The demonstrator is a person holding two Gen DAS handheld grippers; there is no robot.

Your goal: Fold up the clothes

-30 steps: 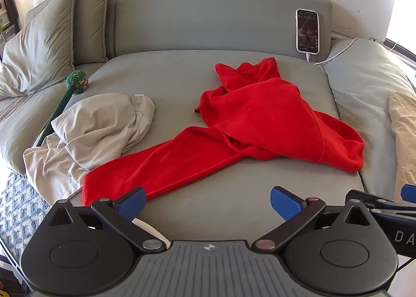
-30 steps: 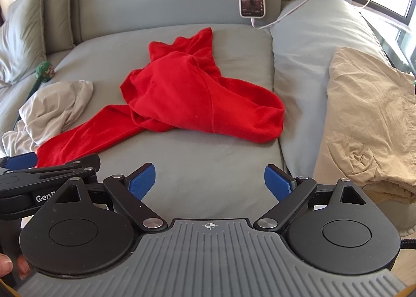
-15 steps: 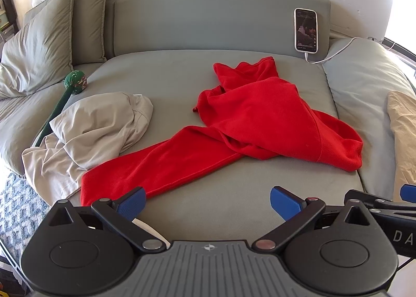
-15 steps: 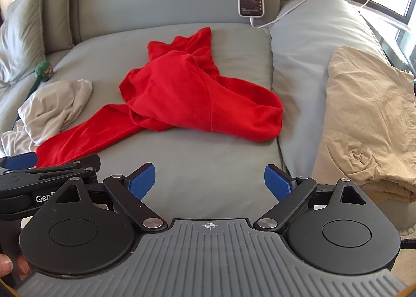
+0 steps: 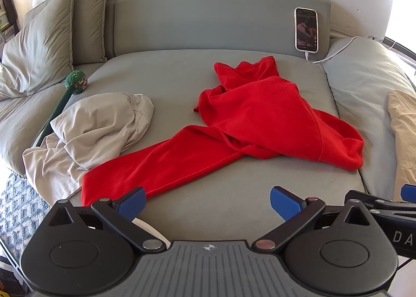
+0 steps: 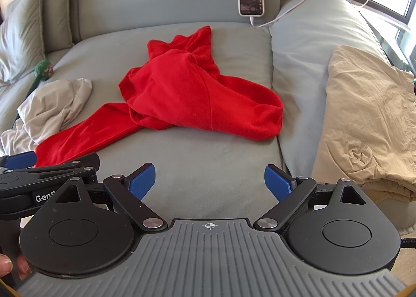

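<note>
A crumpled red garment lies across the middle of the grey sofa seat, one long part trailing toward the front left. A pale beige garment is bunched at its left. A tan garment rests on the right cushion. My left gripper hovers open over the seat's front, its left pad near the red garment's trailing end. My right gripper is open too, nothing between its fingers, just right of the left one.
A phone on a white cable leans on the sofa back. Grey pillows stand at the left, with a green-headed stick beside them. A patterned rug lies below the sofa's left edge. A hand's fingertips show bottom left.
Both views have crept slightly forward toward the sofa; the clothes lie as before and both grippers stay open.
</note>
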